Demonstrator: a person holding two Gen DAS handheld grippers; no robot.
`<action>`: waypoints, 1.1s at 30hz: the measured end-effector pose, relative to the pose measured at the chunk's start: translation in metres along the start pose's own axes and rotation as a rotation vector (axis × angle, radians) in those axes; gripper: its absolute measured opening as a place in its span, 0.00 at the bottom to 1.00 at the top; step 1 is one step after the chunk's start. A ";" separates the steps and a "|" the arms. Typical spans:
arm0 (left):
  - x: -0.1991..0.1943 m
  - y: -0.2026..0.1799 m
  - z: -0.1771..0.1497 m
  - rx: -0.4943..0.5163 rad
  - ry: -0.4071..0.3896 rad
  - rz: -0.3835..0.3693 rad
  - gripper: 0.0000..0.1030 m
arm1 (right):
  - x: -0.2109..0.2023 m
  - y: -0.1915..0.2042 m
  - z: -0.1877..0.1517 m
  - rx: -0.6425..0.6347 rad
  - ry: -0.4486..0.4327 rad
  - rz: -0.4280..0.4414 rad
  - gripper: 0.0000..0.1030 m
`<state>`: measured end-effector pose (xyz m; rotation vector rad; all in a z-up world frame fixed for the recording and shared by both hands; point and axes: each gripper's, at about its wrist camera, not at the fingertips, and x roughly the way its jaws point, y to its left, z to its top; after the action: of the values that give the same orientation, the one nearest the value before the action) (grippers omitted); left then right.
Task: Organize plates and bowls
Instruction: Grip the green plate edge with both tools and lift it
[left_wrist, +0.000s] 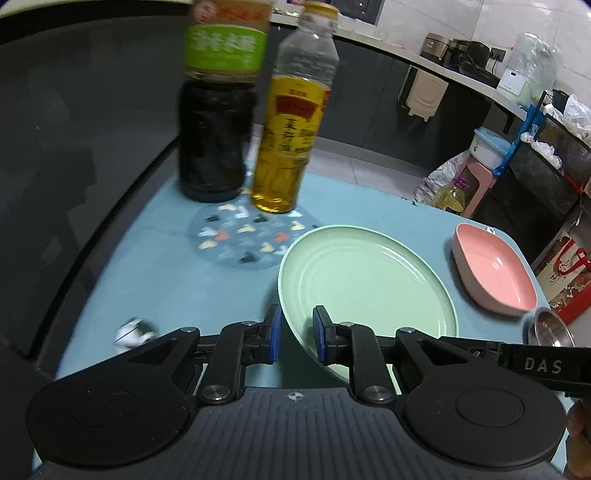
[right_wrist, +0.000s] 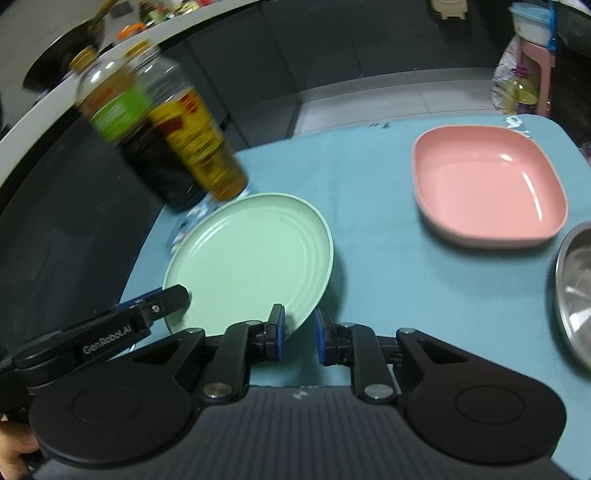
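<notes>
A round green plate (left_wrist: 365, 284) is tilted up off the blue table; it also shows in the right wrist view (right_wrist: 251, 258). My left gripper (left_wrist: 297, 334) has its jaws around the plate's near rim, and it shows in the right wrist view (right_wrist: 173, 301) at the plate's left rim. My right gripper (right_wrist: 299, 336) is open with the plate's near edge between its fingers. A pink square dish (right_wrist: 487, 188) lies at the far right, also in the left wrist view (left_wrist: 493, 269). A steel bowl (right_wrist: 576, 291) sits at the right edge, also in the left wrist view (left_wrist: 550, 326).
A dark sauce bottle (left_wrist: 218, 99) and a yellow oil bottle (left_wrist: 291, 122) stand at the back by a patterned coaster (left_wrist: 240, 240). A crumpled white scrap (left_wrist: 133, 332) lies at the left. A dark wall runs along the table's left edge.
</notes>
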<state>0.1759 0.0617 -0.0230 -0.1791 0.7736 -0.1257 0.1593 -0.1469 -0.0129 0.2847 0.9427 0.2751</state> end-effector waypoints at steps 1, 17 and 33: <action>-0.006 0.003 -0.004 0.001 -0.007 0.003 0.15 | 0.000 0.003 -0.003 -0.007 0.008 0.003 0.00; -0.057 0.044 -0.046 -0.039 -0.055 0.016 0.16 | -0.005 0.052 -0.041 -0.096 0.081 0.011 0.00; -0.054 0.066 -0.059 -0.066 -0.032 0.015 0.16 | 0.012 0.071 -0.047 -0.127 0.103 -0.030 0.00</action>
<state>0.0992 0.1294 -0.0408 -0.2375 0.7473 -0.0832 0.1192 -0.0708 -0.0227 0.1411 1.0263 0.3230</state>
